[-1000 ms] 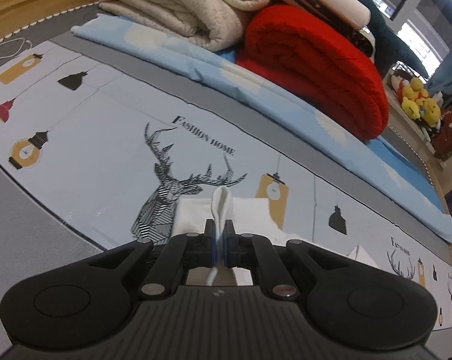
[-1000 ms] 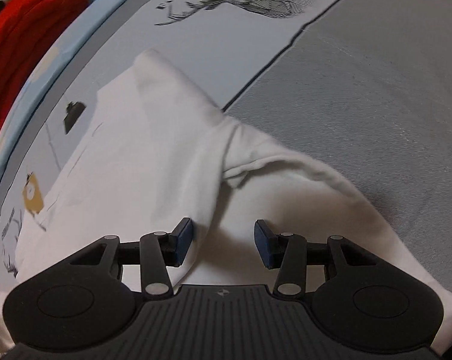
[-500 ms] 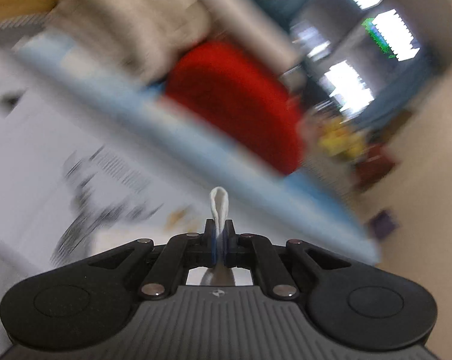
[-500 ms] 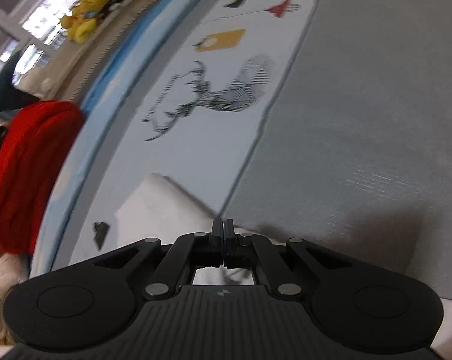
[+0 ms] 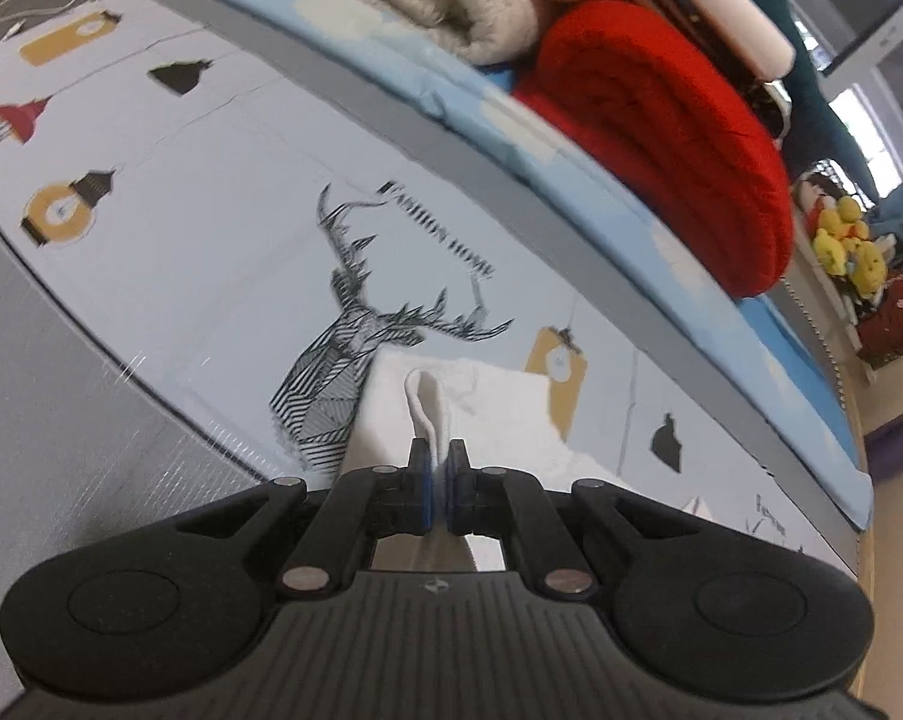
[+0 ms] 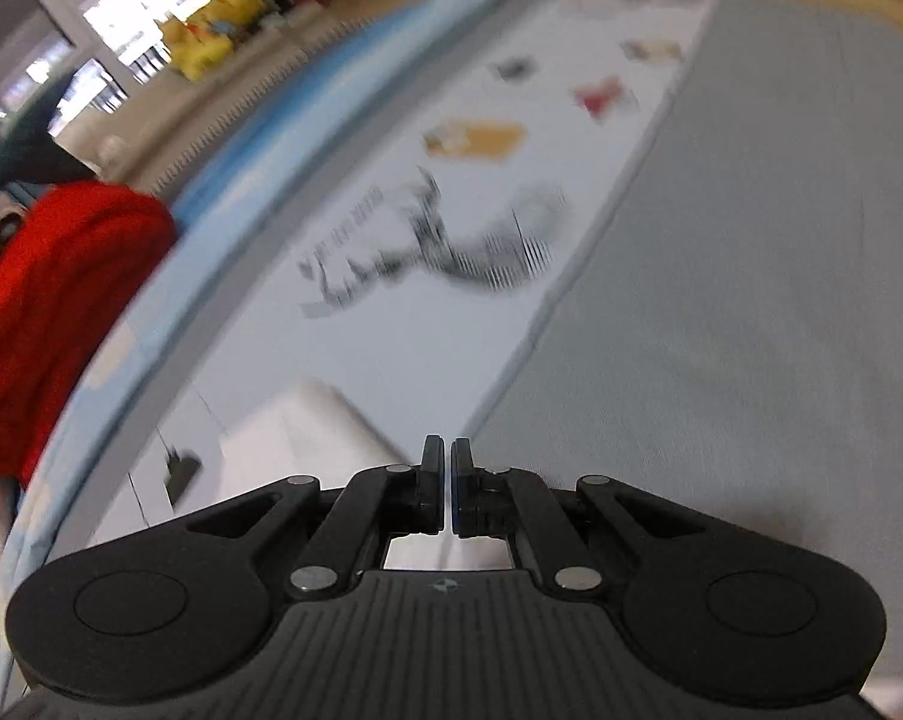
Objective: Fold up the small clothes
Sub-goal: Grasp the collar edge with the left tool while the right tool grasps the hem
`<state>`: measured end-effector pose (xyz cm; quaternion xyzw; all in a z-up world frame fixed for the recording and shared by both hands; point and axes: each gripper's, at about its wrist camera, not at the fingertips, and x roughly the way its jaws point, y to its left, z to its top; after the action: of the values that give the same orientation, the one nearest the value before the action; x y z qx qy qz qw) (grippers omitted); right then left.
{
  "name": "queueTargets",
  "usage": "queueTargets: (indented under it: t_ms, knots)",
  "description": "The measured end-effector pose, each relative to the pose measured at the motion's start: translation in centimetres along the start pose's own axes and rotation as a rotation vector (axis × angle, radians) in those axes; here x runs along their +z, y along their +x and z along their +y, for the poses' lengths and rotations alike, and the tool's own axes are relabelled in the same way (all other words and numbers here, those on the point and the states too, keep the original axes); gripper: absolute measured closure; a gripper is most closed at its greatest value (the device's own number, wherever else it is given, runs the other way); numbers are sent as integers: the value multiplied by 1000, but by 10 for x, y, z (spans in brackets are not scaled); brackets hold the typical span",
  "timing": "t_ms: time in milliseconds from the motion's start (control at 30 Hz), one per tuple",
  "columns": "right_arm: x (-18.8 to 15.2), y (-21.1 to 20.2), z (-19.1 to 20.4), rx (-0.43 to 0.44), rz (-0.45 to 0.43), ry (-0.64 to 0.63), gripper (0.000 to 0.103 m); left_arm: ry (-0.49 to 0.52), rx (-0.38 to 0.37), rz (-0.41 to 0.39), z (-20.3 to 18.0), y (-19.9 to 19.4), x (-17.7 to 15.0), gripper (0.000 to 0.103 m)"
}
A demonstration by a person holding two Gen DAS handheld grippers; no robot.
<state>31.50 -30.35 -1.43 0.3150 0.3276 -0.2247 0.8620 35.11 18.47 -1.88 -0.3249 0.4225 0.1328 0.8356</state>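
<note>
Both views sit just behind a gripper's fingers and look steeply down and forward along them, close over a bed. The left wrist camera faces across the printed sheet point(image 5: 223, 252) toward the red blanket point(image 5: 661, 138) at one o'clock. The right wrist camera, blurred, looks along the sheet's point(image 6: 391, 324) length, with that blanket point(image 6: 55, 324) at nine o'clock. They share the deer print point(image 5: 355, 348) point(image 6: 451, 252), the white garment point(image 5: 499, 408) point(image 6: 307, 438) and the yellow toys point(image 5: 847, 246) point(image 6: 211, 42).
</note>
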Motion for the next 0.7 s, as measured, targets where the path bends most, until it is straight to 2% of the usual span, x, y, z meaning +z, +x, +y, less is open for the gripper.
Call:
queueTargets:
  t_ms: [67, 100, 133, 267, 400, 433, 467, 500, 533, 667, 700]
  knots:
    - [13, 17, 7, 51, 31, -61, 89, 2, 14, -2, 3, -3, 1, 99]
    - [18, 28, 11, 86, 66, -98, 77, 9, 20, -4, 3, -4, 1, 99]
    - [21, 41, 17, 127, 113, -151, 70, 18, 25, -5, 3, -3, 1, 99]
    - [18, 79, 34, 190, 199, -358, 61, 20, 26, 12, 5, -1, 0, 99]
    - [9, 105, 55, 186, 172, -566, 61, 46, 28, 35, 3, 3, -2, 99]
    - [7, 108, 58, 194, 174, -594, 67, 51, 24, 41, 4, 4, -2, 99]
    - [6, 111, 60, 208, 176, -623, 80, 56, 21, 46, 4, 4, -2, 99]
    - [5, 113, 62, 217, 176, -648, 100, 61, 15, 51, 4, 4, -2, 99]
    - [8, 114, 61, 215, 156, -646, 100, 66, 6, 59, 4, 5, -1, 99]
    - [35, 109, 42, 143, 69, -499, 100, 97, -30, 82, 0, 7, -3, 99]
    - [41, 111, 35, 150, 75, -460, 100, 109, -29, 86, -2, 8, -4, 99]
